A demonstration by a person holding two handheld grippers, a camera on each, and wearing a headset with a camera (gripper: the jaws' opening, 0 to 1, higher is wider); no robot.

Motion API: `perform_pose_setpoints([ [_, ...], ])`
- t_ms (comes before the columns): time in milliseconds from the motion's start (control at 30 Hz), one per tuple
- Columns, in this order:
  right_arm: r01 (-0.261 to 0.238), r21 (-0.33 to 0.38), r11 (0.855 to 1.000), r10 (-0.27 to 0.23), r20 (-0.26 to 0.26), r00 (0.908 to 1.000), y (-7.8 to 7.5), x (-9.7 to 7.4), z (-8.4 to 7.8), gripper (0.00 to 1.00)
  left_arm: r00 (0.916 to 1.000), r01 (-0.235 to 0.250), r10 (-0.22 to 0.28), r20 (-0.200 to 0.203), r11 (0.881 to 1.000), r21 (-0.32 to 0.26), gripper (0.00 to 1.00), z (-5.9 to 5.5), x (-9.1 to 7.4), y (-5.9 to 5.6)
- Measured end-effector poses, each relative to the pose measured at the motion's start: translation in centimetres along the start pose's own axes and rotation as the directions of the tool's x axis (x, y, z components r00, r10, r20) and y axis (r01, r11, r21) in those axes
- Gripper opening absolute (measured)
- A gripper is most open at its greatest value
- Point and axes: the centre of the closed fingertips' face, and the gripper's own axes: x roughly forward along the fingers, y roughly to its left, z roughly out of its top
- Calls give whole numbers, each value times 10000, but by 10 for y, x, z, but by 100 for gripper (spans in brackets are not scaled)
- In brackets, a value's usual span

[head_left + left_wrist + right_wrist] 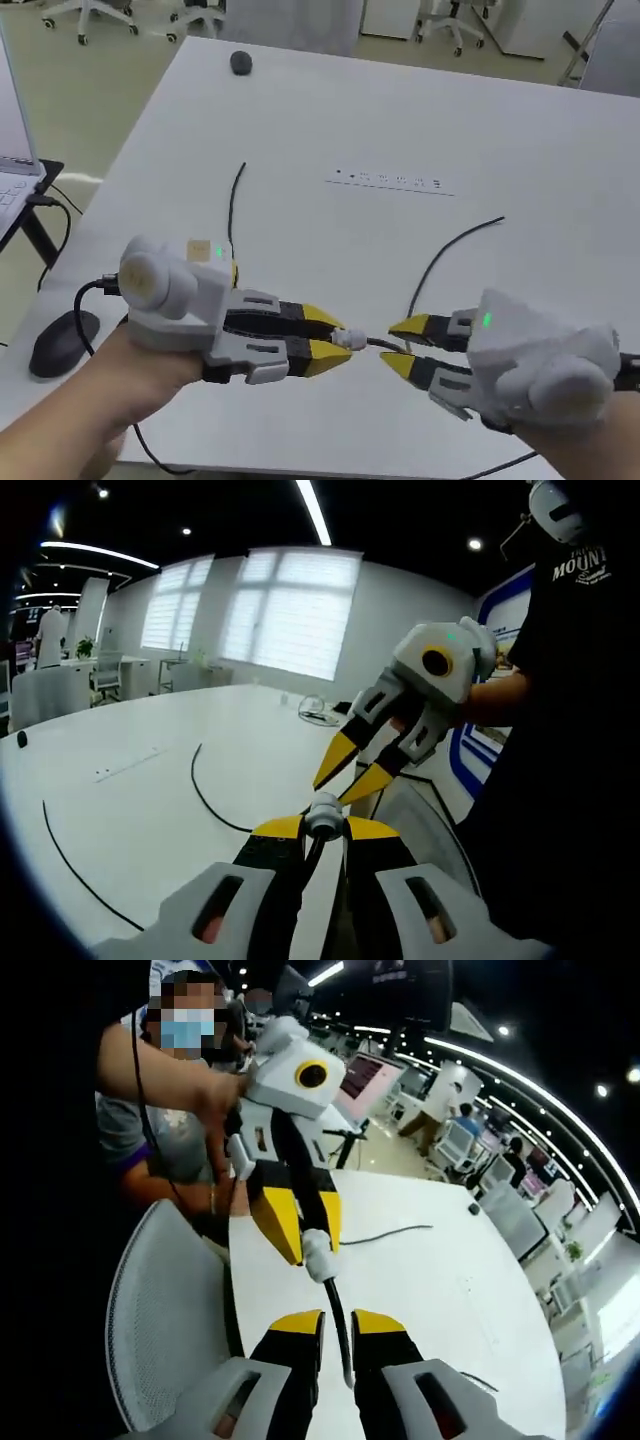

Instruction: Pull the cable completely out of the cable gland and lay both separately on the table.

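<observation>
My left gripper (340, 340) is shut on the small white cable gland (349, 339), held above the white table's near edge (330, 455). A black cable (440, 255) leaves the gland to the right, passes between the jaws of my right gripper (392, 344), then curves away over the table. Those jaws stand a little apart around the cable, open. In the left gripper view the gland (323, 817) sits between the yellow tips, with the right gripper (335, 785) just beyond. From the right gripper view the cable (341, 1340) runs up to the gland (317, 1256).
A second loose black cable (232, 212) lies on the table at the left. A dark round object (242, 63) sits near the far edge and a printed strip (390, 181) at mid-table. A laptop (12, 165) and a mouse (62, 342) are on a side desk, left.
</observation>
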Motion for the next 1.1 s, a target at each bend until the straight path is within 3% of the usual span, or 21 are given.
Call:
perform_pose_setpoints([
  [33, -104, 140, 9998, 104, 68, 9999, 7, 3, 2, 6, 10000, 13, -12, -58, 10000, 78, 15, -1, 2, -1],
  [167, 416, -129, 9991, -417, -120, 9991, 7, 7, 0, 3, 9989, -34, 42, -470, 9999, 169, 15, -10, 8, -1],
  [233, 741, -166, 9971, -742, -66, 9972, 4, 6, 1, 1, 9991, -67, 74, -423, 9998, 170, 15, -10, 9, -2],
  [500, 1023, 349, 9941, -1024, 14, 9947, -7, -2, -3, 0, 9995, -25, 24, -320, 10000, -40, 15, -4, 16, 1],
  [667, 1107, 474, 9927, -1112, 80, 9938, -18, -2, 0, 0, 9991, -19, 25, -417, 9999, 147, 15, 7, 18, 8],
  [833, 873, 690, 9938, -896, 305, 9955, -25, 0, 8, 0, 9978, -116, 149, -651, 9987, 504, 15, 15, 12, 13],
  [1100, 804, 1204, 9895, -835, 203, 9963, -31, 3, 4, 0, 9964, -530, 559, -630, 9975, 462, 15, 14, 6, 20],
])
